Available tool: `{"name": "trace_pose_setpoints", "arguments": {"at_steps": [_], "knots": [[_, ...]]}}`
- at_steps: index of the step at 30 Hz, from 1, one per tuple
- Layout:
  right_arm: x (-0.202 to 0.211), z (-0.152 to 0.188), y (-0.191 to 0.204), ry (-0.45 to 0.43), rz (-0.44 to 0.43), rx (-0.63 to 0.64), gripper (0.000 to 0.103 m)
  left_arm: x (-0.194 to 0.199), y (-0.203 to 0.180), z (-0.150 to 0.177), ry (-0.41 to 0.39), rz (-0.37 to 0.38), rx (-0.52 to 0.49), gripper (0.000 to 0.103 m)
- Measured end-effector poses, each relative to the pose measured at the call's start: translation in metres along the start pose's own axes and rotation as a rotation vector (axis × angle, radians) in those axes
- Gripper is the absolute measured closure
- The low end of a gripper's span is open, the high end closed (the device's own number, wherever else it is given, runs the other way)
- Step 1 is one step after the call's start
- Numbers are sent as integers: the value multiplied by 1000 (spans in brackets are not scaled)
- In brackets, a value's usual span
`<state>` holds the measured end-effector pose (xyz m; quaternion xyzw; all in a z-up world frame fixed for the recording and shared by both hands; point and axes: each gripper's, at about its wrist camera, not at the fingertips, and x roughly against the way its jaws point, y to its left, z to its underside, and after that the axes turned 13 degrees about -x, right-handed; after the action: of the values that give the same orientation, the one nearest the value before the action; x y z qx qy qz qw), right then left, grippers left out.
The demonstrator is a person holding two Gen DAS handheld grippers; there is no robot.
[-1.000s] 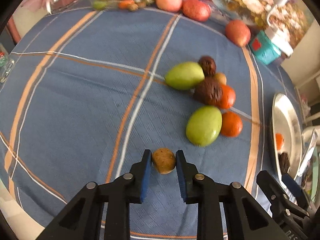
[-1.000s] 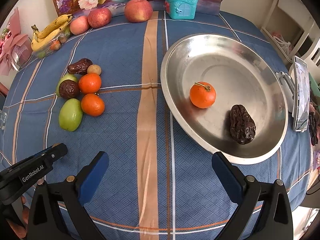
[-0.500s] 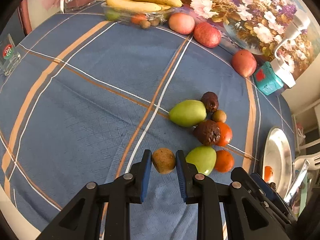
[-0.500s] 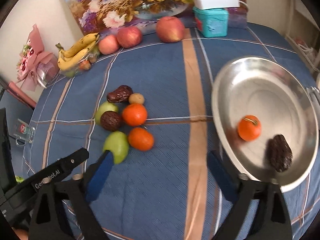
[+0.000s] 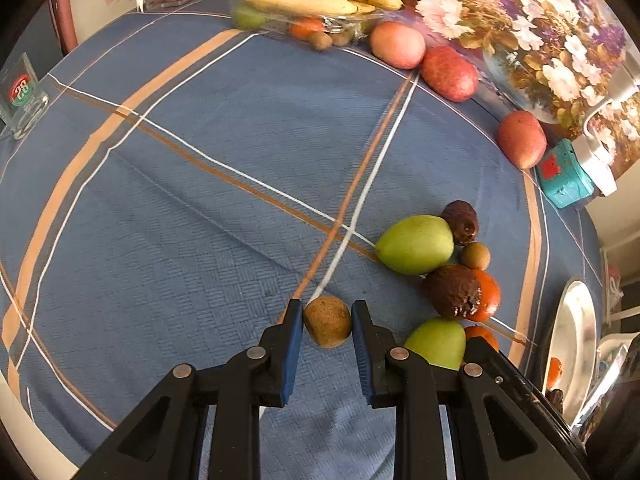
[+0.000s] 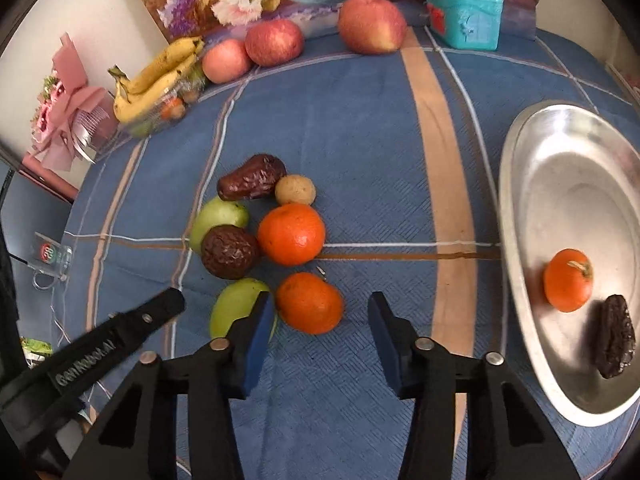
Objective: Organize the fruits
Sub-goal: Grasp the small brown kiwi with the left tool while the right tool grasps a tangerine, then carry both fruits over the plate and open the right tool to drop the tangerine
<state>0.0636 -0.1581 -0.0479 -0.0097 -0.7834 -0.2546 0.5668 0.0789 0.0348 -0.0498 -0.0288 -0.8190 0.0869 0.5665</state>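
My left gripper (image 5: 326, 320) is shut on a small brown kiwi-like fruit (image 5: 327, 321) and holds it above the blue cloth. My right gripper (image 6: 320, 312) is open, its jaws around the near orange (image 6: 310, 303), not touching it. Beside that orange lie a second orange (image 6: 291, 234), two green mangoes (image 6: 236, 308), two dark wrinkled fruits (image 6: 229, 252) and a small tan fruit (image 6: 295, 190). The same cluster shows in the left wrist view (image 5: 416, 244). A silver plate (image 6: 532, 168) at the right holds an orange (image 6: 568, 280) and a dark fruit (image 6: 616, 336).
At the table's far edge are three apples (image 6: 370, 24), a tray of bananas (image 6: 160, 68), a teal box (image 6: 464, 20) and a flower painting. A pink bouquet (image 6: 66, 116) and a glass (image 5: 22, 100) stand at the left edge.
The left gripper has lifted the brown fruit off the cloth. The right gripper has swung left from the plate to the fruit cluster and narrowed around the near orange.
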Motion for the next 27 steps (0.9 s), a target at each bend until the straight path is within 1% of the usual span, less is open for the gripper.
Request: {"name": "trace_pose_setpoints", "arguments": {"at_steps": [2, 4, 11, 13, 17, 20, 23, 27], "knots": [[0, -3, -1, 13, -24, -22, 58, -1, 1, 1, -1, 0, 3, 77], [1, -5, -1, 18, -44, -32, 66, -1, 1, 1, -3, -1, 4, 77], [9, -8, 0, 16, -43, -41, 68, 6, 5, 3, -29, -23, 14, 77], [16, -10, -5, -3, -22, -56, 68, 8, 4, 3, -40, -23, 13, 77], [35, -18, -16, -71, 25, -84, 68, 13, 1, -1, -60, -29, 7, 77], [49, -24, -27, -108, 37, -127, 68, 19, -5, -5, -80, -27, -3, 77], [61, -30, -41, -136, 56, -166, 68, 23, -18, -11, -95, -11, -18, 77], [76, -39, -60, -168, 79, -216, 68, 27, -44, -21, -114, 10, -65, 77]]}}
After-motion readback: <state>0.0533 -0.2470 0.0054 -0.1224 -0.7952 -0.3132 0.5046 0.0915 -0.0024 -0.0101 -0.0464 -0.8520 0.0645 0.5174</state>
